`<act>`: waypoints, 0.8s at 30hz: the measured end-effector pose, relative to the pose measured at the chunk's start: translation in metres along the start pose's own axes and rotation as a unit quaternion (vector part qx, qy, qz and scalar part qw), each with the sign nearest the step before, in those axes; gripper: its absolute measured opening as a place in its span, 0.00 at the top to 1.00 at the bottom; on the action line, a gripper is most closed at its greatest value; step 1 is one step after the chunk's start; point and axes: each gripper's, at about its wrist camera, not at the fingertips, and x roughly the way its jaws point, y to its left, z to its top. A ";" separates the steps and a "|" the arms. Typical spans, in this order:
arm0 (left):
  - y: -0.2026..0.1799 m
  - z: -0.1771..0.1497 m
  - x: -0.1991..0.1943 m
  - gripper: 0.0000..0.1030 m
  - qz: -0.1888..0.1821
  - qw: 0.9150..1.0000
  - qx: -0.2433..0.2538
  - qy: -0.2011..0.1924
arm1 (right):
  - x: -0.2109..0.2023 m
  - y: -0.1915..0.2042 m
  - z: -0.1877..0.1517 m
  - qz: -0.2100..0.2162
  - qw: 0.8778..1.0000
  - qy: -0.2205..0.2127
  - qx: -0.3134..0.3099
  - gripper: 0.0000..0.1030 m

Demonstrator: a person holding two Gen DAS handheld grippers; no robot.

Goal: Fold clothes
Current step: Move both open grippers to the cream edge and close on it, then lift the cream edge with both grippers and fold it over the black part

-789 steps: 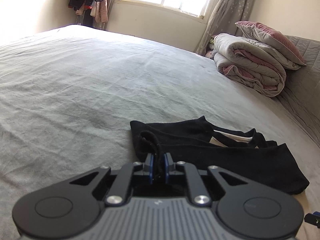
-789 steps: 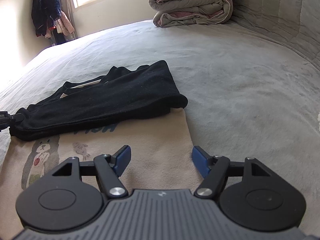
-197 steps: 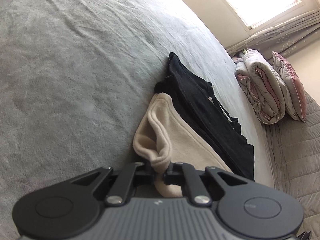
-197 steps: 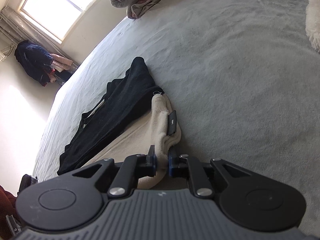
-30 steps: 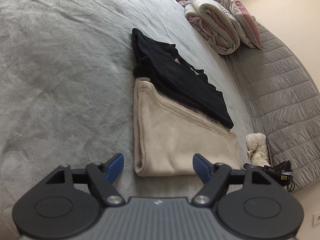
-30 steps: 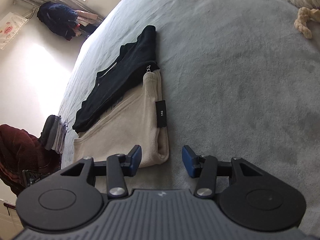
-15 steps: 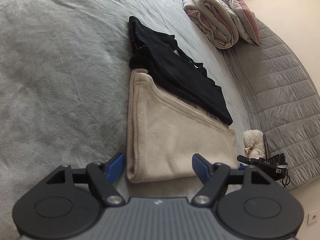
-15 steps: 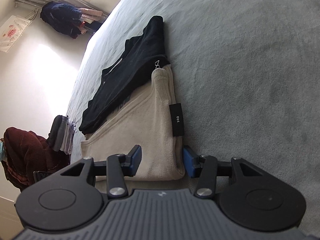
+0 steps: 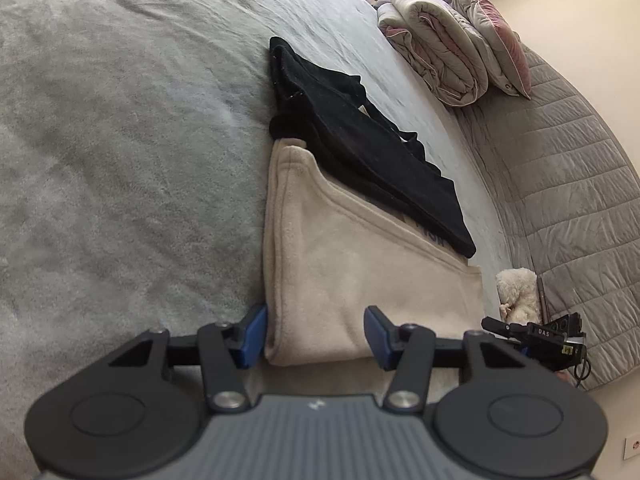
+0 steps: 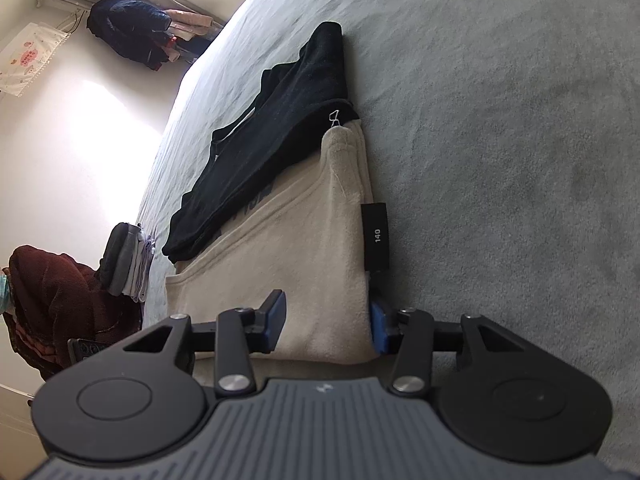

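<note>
The left gripper (image 9: 314,334) is seen from behind, its blue pads apart and set astride the near left corner of a folded cream garment (image 9: 344,264); its jaws have just been closing in, with that corner between them, though cloth is not yet pinched. The right gripper (image 10: 328,322) is likewise unclenched, its pads straddling the near right corner of the same garment, the right pad just beside the folded edge and the left pad over the cloth. A small black size label (image 10: 375,236) is shown on that right edge. The cream garment is laid flat on a wide grey bed (image 9: 120,140), folded over once so that a doubled edge faces the grippers. Across its far end a black garment (image 9: 360,140) is draped, folded into a long strip. Beyond, a rolled quilt (image 9: 436,56) and a stack of folded clothes (image 10: 128,256) can be made out. The work is judged to be partway through: one fold is in place, and a further fold of the cream piece appears to remain.
</note>
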 end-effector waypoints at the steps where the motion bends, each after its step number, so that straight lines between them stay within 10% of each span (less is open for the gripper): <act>1: 0.000 0.000 0.000 0.49 -0.001 1.000 0.001 0.001 | 0.000 0.000 0.000 0.001 1.000 0.001 0.000 0.54; 17: 0.000 0.005 0.003 0.49 0.007 1.000 -0.022 0.016 | 0.005 0.004 0.002 0.004 1.000 0.024 0.001 0.73; 24: 0.006 0.006 0.003 0.84 0.015 0.999 -0.032 0.025 | 0.002 0.010 0.007 0.029 0.999 0.024 0.004 0.80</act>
